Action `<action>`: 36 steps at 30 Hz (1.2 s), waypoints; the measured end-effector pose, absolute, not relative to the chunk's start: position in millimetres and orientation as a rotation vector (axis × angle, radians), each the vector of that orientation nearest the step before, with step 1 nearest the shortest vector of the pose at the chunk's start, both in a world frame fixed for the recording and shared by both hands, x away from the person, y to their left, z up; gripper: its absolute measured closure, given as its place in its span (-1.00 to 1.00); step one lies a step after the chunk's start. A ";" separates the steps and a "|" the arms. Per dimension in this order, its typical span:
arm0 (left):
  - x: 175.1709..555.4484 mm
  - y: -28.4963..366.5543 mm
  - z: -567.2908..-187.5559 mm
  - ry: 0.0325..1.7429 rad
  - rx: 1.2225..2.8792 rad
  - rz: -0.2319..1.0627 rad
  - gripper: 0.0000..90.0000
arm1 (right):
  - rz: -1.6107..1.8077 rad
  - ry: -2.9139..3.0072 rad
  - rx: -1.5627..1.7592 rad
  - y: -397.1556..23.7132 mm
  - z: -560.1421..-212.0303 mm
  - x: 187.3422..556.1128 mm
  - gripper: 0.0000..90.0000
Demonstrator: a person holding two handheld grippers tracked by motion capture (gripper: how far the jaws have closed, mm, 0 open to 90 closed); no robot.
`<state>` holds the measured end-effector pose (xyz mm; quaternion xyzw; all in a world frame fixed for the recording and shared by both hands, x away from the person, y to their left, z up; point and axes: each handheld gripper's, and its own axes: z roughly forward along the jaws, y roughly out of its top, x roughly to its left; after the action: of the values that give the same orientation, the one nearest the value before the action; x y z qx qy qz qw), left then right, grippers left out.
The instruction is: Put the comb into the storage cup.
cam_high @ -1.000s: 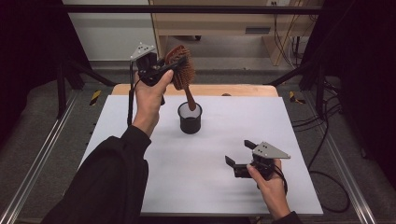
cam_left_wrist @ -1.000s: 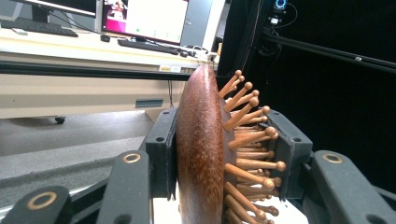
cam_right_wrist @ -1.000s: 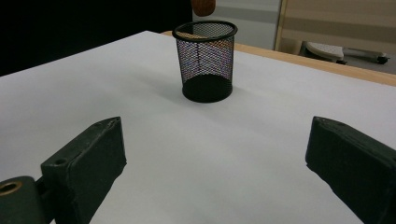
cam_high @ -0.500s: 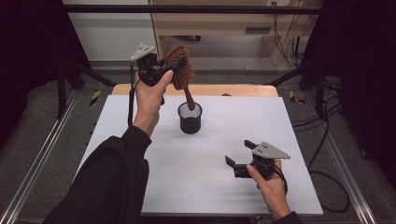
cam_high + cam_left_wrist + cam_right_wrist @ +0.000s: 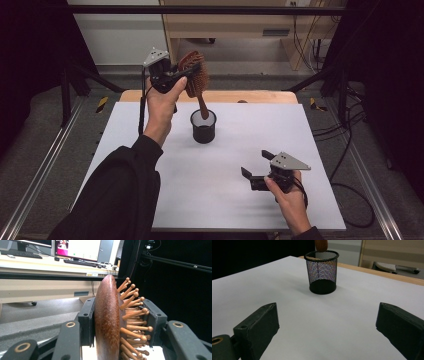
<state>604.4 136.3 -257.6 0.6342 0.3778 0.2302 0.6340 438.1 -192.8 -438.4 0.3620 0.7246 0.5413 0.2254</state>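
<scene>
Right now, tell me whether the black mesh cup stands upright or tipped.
Upright: the black mesh cup sits flat on the white table, rim up.

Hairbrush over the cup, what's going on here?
A person holds a set of tongs in each hand. The left tongs are shut on the head of a wooden hairbrush, held above the black mesh cup, with the handle tip at the cup's mouth. One jaw presses the brush's smooth back, the other its bristle side. The right tongs rest open and empty, low over the white table, pointing towards the cup.
</scene>
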 end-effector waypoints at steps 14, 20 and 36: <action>614.4 135.7 -266.4 0.875 1.467 0.546 0.15 | 1.490 2.003 0.993 -192.5 -439.8 438.2 -0.91; 617.6 137.6 -269.4 0.884 1.461 0.542 0.15 | 1.487 2.007 0.993 -192.3 -440.5 438.4 -0.91; 620.0 135.4 -276.4 0.885 1.472 0.542 0.14 | 1.479 2.011 0.998 -192.1 -441.4 438.5 -0.91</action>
<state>620.0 135.4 -276.4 0.6406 0.3852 0.2360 0.6210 438.5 -192.1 -441.4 0.3616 0.7290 0.5360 0.2247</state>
